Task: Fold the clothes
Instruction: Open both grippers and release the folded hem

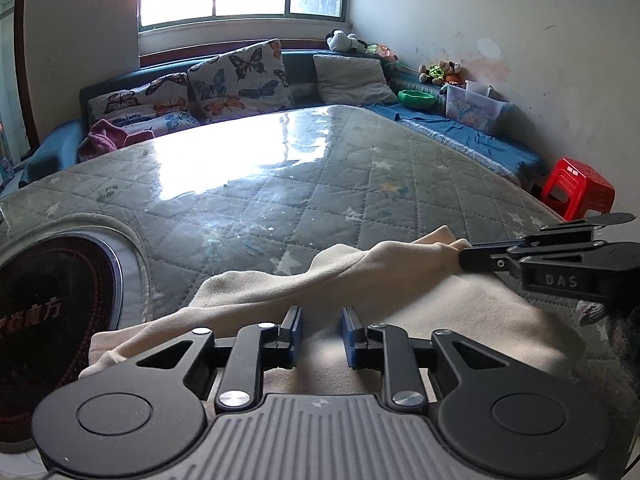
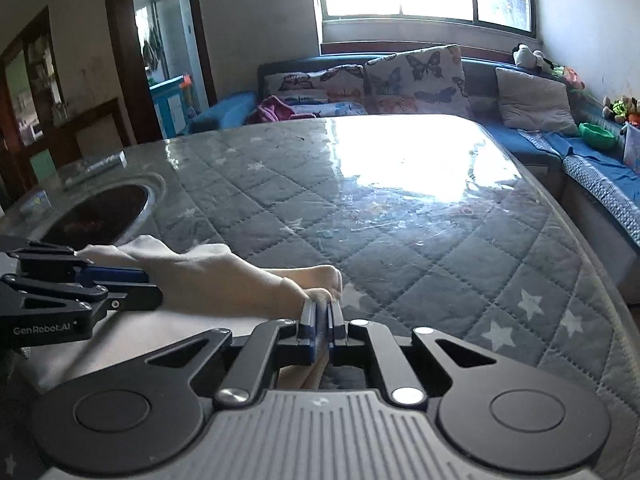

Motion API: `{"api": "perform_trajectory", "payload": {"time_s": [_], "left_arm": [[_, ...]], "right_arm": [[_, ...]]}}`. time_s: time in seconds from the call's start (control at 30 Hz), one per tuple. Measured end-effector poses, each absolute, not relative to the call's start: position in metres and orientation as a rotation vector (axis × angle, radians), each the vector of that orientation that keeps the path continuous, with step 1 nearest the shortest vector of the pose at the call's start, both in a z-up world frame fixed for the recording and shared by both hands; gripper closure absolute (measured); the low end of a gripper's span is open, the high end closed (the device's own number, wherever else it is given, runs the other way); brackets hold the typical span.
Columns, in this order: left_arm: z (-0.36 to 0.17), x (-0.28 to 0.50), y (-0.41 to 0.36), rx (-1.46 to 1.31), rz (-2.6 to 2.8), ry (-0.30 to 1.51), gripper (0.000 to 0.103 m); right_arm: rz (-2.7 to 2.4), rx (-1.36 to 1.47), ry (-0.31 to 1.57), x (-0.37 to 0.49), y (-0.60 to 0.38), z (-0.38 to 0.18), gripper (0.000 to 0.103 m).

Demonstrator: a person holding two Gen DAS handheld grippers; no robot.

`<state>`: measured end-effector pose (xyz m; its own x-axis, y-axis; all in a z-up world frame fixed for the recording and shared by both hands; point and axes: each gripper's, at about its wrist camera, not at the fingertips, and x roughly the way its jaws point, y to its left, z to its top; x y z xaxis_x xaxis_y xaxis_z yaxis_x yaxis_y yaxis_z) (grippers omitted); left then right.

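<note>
Right gripper (image 2: 320,312) is pinched tight on a bunched corner of the cream cloth (image 1: 360,280); left gripper (image 1: 320,332) sits just above the cloth, jaws apart, gripping nothing; the cloth lies at the near edge of the table (image 1: 280,184). Risk, I'd say: that thin pinch slips if pulled, or the slick clear cover lets the whole piece slide; soft fleecy fabric, rumpled ridge, over grey quilted diamonds with stars; dark round cooktop (image 1: 52,300) lies just left.
</note>
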<state>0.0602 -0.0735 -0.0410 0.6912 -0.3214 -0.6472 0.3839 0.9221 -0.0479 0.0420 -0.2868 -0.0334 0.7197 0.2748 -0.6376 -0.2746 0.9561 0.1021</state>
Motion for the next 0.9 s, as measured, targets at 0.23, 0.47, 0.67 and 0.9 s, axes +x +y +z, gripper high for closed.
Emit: {"api": "perform_trajectory", "payload": {"time_s": [0.23,0.47,0.67,0.9], "left_arm": [[-0.031,0.06,-0.073,0.069,-0.395,0.681,0.076],[-0.034,0.072,-0.074,0.063,-0.373,0.702,0.075],[-0.027,0.06,-0.07,0.049,-0.378,0.677,0.071],[-0.015,0.015,-0.065,0.025,-0.44,0.637,0.071]], "right_arm": [[0.373,-0.016,0.64,0.038,-0.269,-0.011,0.095],[0.444,-0.06,0.733,0.071,-0.236,-0.027,0.096],[0.439,-0.039,0.7,0.069,-0.254,-0.013,0.095],[0.448,-0.135,0.633,0.009,-0.267,0.002,0.095]]}}
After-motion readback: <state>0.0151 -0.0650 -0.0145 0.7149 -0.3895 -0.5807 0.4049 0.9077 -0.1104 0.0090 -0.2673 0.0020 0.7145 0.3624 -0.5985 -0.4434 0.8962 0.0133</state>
